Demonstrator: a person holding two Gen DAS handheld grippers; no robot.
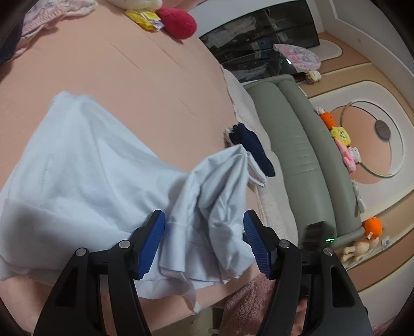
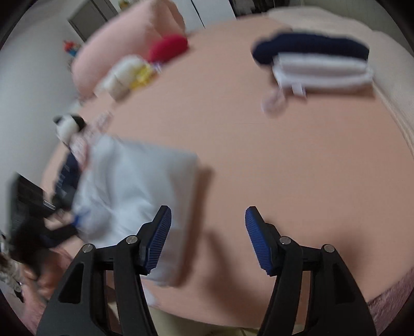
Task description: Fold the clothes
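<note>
Left gripper (image 1: 204, 240) gapes around loose pale blue cotton shirt (image 1: 85, 168) on peach bedsheet (image 1: 155, 85); right gripper (image 2: 208, 240) spread, empty

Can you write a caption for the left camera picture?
Open left gripper around a crumpled pale blue shirt on a pink bed.

The shirt (image 1: 85, 165) was pale blue, the bed (image 1: 145, 77) salmon pink. The fingers (image 1: 151, 243) had ribbed blue pads on black arms. A navy garment (image 2: 313, 47) lay on a white one (image 2: 323, 72); the cushion (image 1: 177, 23) was red.
</note>
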